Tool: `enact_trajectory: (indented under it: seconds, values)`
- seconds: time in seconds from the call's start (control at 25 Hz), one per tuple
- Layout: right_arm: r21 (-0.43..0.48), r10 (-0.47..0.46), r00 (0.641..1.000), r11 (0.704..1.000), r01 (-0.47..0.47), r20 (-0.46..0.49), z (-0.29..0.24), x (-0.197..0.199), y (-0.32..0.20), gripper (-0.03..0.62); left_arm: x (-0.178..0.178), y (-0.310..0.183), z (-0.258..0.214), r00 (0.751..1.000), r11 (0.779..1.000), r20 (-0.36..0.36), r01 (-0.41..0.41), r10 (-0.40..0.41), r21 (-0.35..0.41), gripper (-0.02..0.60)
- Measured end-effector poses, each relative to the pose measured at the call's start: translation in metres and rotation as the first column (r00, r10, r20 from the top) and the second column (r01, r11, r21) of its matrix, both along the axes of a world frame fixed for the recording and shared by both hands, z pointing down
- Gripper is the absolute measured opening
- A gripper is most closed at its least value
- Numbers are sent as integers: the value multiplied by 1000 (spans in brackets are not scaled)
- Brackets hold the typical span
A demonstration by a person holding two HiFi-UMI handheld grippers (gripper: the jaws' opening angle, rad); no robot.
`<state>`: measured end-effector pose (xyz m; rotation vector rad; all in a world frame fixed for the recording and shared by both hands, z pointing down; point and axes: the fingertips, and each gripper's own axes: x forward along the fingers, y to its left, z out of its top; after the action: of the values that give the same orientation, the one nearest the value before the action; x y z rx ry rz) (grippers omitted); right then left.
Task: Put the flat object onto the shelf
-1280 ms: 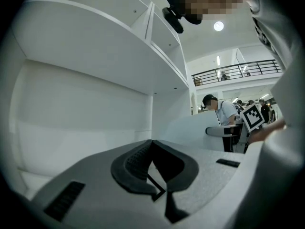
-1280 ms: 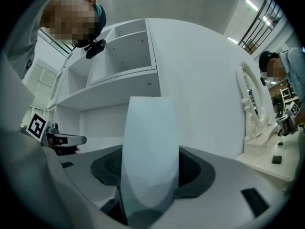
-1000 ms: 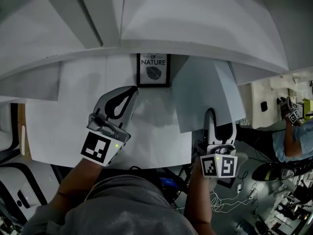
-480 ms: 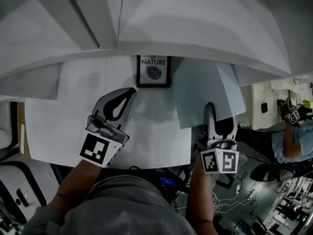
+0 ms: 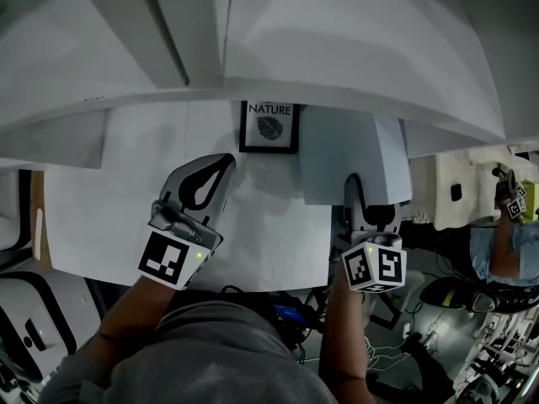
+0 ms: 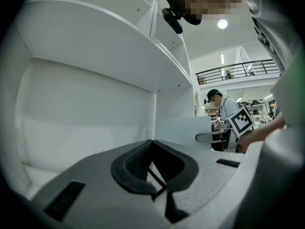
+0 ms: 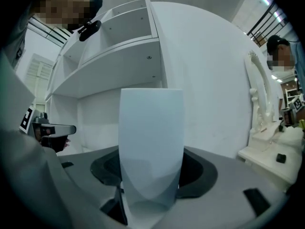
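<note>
Nearer the frame (image 5: 269,126), right claw (image 5: 367,194) with sheet (image 5: 341,154)

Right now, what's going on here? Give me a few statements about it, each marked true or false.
The framed leaf print carries the word NATURE. True.
The left gripper holds that print. False: its jaws are together on nothing, and the print sits apart from it, further back.
The right gripper grips a flat white panel. True.
The shelf unit is black. False: it is white.
</note>
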<state>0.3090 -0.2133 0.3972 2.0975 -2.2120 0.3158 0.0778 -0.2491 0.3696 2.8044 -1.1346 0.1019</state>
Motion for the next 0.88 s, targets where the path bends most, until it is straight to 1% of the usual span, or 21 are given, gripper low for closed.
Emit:
enact_trajectory:
  seconds: [0.12, 0.24, 0.48, 0.72, 0.88]
  values:
    - [-22, 2, 1000, 1000, -2, -4, 9, 0, -8, 288, -1, -1, 0, 1000, 1000, -7, 7, -7, -4, 8]
    - [-25, 3, 1000, 1000, -3, -11, 14, 0, -16, 288, -3, -2, 0, 1000, 1000, -9, 12, -12, -7, 8]
    - [-4, 27, 999, 1000, -27, -19, 13, 0, -23, 288, -2, 1, 7, 1000, 1000, 25, -17, 17, -4, 8]
    - [-38, 34, 999, 999, -35, -28, 15, -3, -25, 289, -1, 0, 4, 1000, 1000, 3, -11, 11, -9, 8]
    - [-62, 17, 999, 998, -19, -33, 15, -5, -22, 291, -3, 0, 1, 1000, 1000, -18, 2, -3, -14, 8]
